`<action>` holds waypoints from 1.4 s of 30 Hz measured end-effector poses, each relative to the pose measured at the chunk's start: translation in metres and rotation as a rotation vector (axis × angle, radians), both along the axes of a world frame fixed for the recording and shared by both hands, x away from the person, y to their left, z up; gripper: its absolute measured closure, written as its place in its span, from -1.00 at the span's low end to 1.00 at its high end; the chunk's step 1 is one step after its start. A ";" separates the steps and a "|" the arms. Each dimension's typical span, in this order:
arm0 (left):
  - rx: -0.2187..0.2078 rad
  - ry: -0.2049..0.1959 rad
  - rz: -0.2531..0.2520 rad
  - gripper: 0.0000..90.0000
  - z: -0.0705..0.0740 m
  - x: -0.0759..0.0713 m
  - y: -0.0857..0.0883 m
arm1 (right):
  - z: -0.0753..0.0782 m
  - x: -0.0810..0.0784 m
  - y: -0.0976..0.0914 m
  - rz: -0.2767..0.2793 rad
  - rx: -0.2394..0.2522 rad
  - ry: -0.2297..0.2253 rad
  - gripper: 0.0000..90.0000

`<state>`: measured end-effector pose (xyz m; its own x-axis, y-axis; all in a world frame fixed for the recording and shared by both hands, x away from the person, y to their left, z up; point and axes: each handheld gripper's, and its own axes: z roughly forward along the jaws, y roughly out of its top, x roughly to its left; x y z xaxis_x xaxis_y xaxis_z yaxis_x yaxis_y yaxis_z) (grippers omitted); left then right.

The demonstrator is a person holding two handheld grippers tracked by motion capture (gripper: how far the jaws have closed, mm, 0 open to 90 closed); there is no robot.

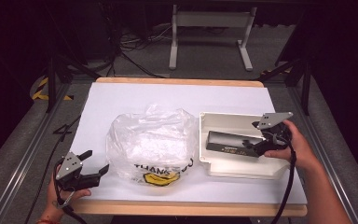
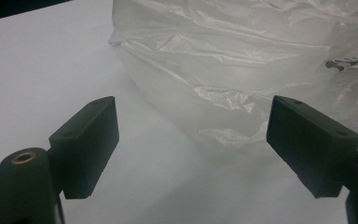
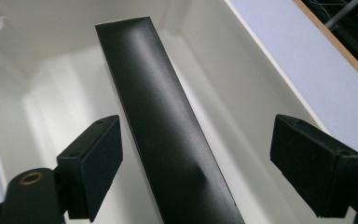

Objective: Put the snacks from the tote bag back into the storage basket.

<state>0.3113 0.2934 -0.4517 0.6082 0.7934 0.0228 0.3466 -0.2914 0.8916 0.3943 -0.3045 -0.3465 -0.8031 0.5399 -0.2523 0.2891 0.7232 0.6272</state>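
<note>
Two grippers on a white-topped table (image 1: 121,100). Right gripper (image 3: 196,163) hovers over a white rectangular plastic tray (image 1: 223,165), jaws spread wide, pads clear of the long flat black box (image 3: 163,130) lying inside the tray between them, nothing gripped. Left gripper (image 2: 191,149) near the table's front left, jaws open and empty, pointing at a crumpled clear plastic bag (image 1: 151,140) just beside the tray.

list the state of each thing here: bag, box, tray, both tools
plastic bag: crumpled, lying on the table, free of both tools
black box: lying in the tray, not gripped
white tray: upright, holding the black box
left tool: open, beside the plastic bag, holding nothing
right tool: open, astride the black box, pads off it
</note>
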 end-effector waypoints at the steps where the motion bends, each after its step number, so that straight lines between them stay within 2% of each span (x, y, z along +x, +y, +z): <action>1: -0.001 0.001 0.000 -0.61 0.000 0.001 0.000 | 0.000 -0.001 0.000 -0.006 0.004 0.004 -0.61; 15: -0.003 -0.005 -0.017 -0.61 0.001 0.007 -0.004 | 0.004 -0.016 -0.005 -0.079 0.040 -0.036 -0.63; 18: -0.011 -0.007 -0.017 -0.61 0.002 0.008 -0.004 | 0.005 -0.023 -0.007 -0.114 0.042 -0.054 -0.63; 21: -0.011 -0.007 -0.022 -0.61 0.002 0.009 -0.005 | 0.005 -0.029 -0.009 -0.131 0.079 -0.072 -0.64; 28: -0.015 -0.007 -0.031 -0.60 0.002 0.010 -0.006 | 0.003 -0.046 -0.016 -0.185 0.112 -0.109 -0.67; 34: -0.032 -0.009 -0.032 -0.60 0.004 0.010 -0.004 | 0.004 -0.058 -0.028 -0.255 0.151 -0.170 -0.71; 39: -0.047 -0.006 -0.031 -0.60 0.004 0.011 -0.002 | 0.004 -0.066 -0.037 -0.300 0.199 -0.179 -0.73; 42: -0.047 -0.009 -0.032 -0.60 0.004 0.010 -0.002 | 0.003 -0.071 -0.039 -0.333 0.208 -0.200 -0.75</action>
<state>0.3217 0.2916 -0.4475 0.6332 0.7740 -0.0082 0.3297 -0.2601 0.9076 0.3233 -0.3438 -0.3439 -0.5230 0.8169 -0.2433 0.3431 0.4631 0.8172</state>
